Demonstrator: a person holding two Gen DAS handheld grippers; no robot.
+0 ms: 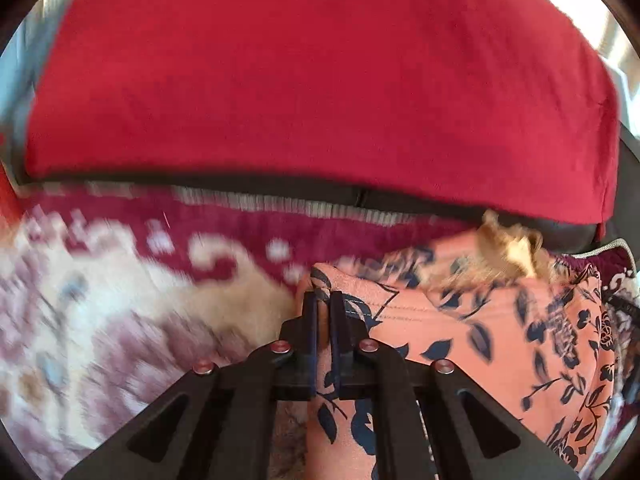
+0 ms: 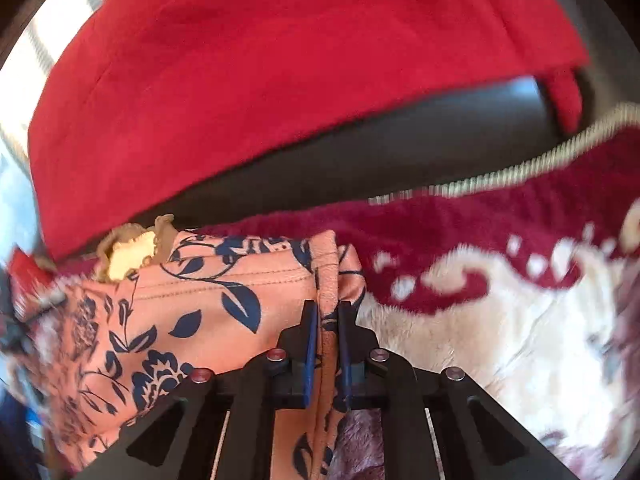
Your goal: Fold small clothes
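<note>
A small salmon-pink garment with a navy leaf print (image 1: pixel 472 320) is held up between both grippers above a patterned rug. My left gripper (image 1: pixel 324 300) is shut on the garment's left corner. My right gripper (image 2: pixel 328 308) is shut on its right corner, where the hem is bunched (image 2: pixel 328 264). The garment (image 2: pixel 192 300) hangs to the left in the right wrist view. A tan frilled trim (image 1: pixel 508 248) shows at its top edge, and also in the right wrist view (image 2: pixel 132 248).
A red cloth (image 1: pixel 320 80) covers a dark cushioned seat (image 2: pixel 400 160) straight ahead. A maroon and cream patterned rug (image 1: pixel 120 300) lies below, also in the right wrist view (image 2: pixel 500 320). Both views are motion-blurred.
</note>
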